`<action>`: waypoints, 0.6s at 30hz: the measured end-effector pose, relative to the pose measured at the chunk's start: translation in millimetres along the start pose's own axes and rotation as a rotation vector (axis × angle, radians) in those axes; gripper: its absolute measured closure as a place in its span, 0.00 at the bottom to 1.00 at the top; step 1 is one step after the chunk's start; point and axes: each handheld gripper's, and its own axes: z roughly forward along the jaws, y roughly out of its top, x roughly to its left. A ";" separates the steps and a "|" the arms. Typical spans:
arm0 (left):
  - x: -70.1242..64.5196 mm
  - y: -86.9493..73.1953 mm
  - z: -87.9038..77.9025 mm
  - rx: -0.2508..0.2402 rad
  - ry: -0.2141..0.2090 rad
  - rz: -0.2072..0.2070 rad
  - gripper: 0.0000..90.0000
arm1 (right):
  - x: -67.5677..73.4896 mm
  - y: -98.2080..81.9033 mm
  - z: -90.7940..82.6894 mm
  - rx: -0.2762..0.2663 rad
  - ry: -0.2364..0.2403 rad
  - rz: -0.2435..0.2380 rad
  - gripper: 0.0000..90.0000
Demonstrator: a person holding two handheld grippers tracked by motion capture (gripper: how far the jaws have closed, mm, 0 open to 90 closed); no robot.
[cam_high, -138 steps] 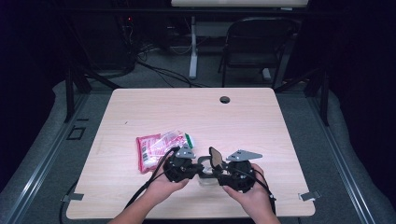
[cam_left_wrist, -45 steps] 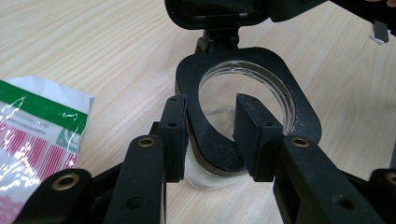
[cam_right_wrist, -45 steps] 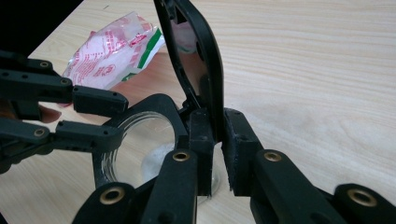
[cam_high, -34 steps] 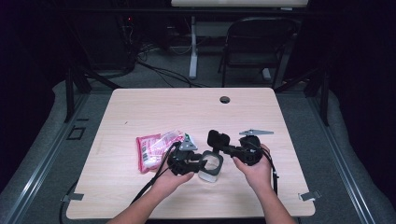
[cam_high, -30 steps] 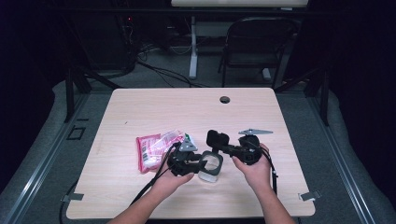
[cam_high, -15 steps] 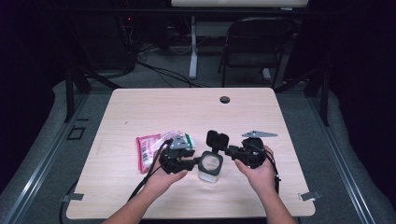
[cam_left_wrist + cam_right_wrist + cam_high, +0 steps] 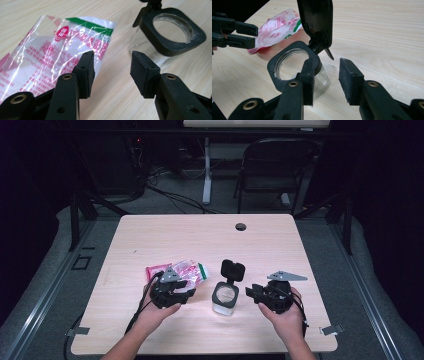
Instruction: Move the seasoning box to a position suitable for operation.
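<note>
A clear jar with a black square collar point(image 7: 225, 297) point(image 7: 175, 32) point(image 7: 287, 67) stands on the table near the front. Its black flip lid point(image 7: 232, 269) point(image 7: 315, 20) is swung up and open. A crinkly bag printed in red with a green stripe point(image 7: 180, 270) point(image 7: 50, 50) point(image 7: 277, 27) lies to the jar's left. My left gripper point(image 7: 187, 290) point(image 7: 112, 68) hovers beside the bag, a short way left of the jar. My right gripper point(image 7: 254, 292) point(image 7: 327, 80) sits just right of the jar. Both sets of jaws have just been opening, with nothing between them.
The wooden table point(image 7: 150, 240) has a round cable hole point(image 7: 241, 226) near its far edge. A folding chair point(image 7: 275, 165) and a desk leg stand on the floor beyond. Cables trail from both grippers over the front edge.
Both grippers have drawn away from the jar, the left one leftward and the right one rightward, jaws spreading. The jar stays standing alone with its lid up.
</note>
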 end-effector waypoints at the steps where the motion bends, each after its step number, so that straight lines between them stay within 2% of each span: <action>1: 1.4 -2.3 0.6 -0.001 0.003 -0.003 0.60 | -0.3 -1.7 -0.2 -0.002 0.003 0.001 0.72; 3: 3.7 -6.5 3.6 0.012 0.005 -0.010 0.59 | -0.7 -4.7 1.1 0.003 0.004 -0.003 0.72; 5: 4.4 -10.7 7.8 0.032 0.032 0.006 0.59 | -0.2 -6.9 2.0 0.007 0.001 -0.009 0.72; 8: 4.4 -13.8 11.7 0.046 0.052 0.021 0.58 | -0.3 -10.3 0.4 -0.002 0.000 -0.003 0.71; 14: 6.9 -15.1 17.7 0.042 0.090 0.035 0.57 | -4.6 -11.8 -2.3 -0.014 -0.001 0.011 0.71; 18: 7.1 -15.7 22.4 0.044 0.117 0.060 0.56 | -6.4 -13.3 -1.0 -0.007 -0.001 0.024 0.71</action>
